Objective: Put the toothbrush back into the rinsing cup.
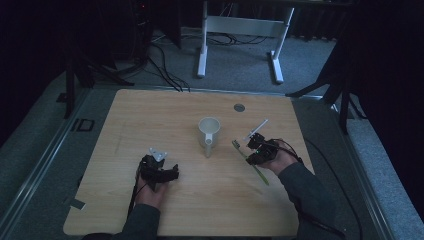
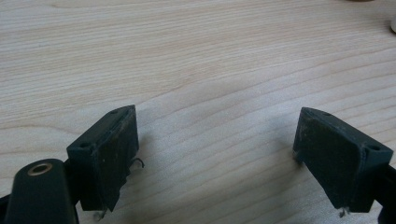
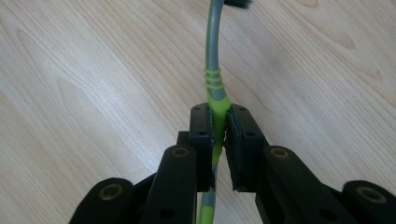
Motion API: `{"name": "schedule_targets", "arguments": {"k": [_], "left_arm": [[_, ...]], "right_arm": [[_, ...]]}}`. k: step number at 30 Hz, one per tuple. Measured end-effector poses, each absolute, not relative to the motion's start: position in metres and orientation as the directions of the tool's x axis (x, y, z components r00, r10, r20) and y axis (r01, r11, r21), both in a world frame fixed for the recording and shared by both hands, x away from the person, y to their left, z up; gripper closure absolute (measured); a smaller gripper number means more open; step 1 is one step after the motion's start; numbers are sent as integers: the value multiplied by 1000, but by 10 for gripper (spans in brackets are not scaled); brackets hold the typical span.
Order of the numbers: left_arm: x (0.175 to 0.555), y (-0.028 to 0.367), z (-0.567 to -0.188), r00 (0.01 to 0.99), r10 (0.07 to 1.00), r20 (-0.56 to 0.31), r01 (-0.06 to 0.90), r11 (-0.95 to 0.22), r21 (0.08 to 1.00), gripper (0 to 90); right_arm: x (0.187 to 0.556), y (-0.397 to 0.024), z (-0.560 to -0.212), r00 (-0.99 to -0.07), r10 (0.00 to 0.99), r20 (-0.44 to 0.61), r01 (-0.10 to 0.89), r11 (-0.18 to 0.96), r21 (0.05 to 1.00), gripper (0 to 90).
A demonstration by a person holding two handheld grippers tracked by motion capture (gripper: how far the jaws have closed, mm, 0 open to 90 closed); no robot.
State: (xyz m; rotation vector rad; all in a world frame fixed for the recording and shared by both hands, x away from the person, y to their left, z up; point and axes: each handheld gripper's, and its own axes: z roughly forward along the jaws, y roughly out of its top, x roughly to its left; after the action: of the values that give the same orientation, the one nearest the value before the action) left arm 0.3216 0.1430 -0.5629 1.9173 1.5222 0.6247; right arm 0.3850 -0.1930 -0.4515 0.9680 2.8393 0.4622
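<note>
On the light wooden table (image 1: pixel 150 115), near its middle, stands a white mug (image 1: pixel 209 131) with its handle turned toward the person's side. To the right of the mug, the right gripper (image 1: pixel 256 149) sits in the person's right hand (image 1: pixel 276 161), and its jaws are closed tight on a green and grey toothbrush (image 3: pixel 214 84). In the right gripper view the two black jaws pinch the green part of the handle, just below three raised green rings, and the grey neck runs up and away to the dark bristle head at the top edge. In the high view the toothbrush lies at a slant, its head end near the mug's right side and its green tail reaching back toward the person. At the left, the left gripper (image 1: pixel 161 172) rests low over the bare wood, held in the person's left hand (image 1: pixel 150 192); its jaws stand wide apart with nothing between them, as the left gripper view shows. A small round grey disc (image 1: pixel 239 107) sits near the table's far edge.
</note>
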Motion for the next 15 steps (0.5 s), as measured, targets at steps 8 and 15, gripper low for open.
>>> {"name": "schedule_targets", "arguments": {"k": [8, 15], "left_arm": [[322, 143, -563, 229, 973, -7, 688, -157, 709, 146], [322, 143, -563, 228, 974, -8, 687, -155, 710, 146]], "right_arm": [[387, -191, -450, -791, 612, 8, 578, 743, 339, 811], [389, -190, -448, -787, 617, 23, 580, 725, 372, 811]]}}
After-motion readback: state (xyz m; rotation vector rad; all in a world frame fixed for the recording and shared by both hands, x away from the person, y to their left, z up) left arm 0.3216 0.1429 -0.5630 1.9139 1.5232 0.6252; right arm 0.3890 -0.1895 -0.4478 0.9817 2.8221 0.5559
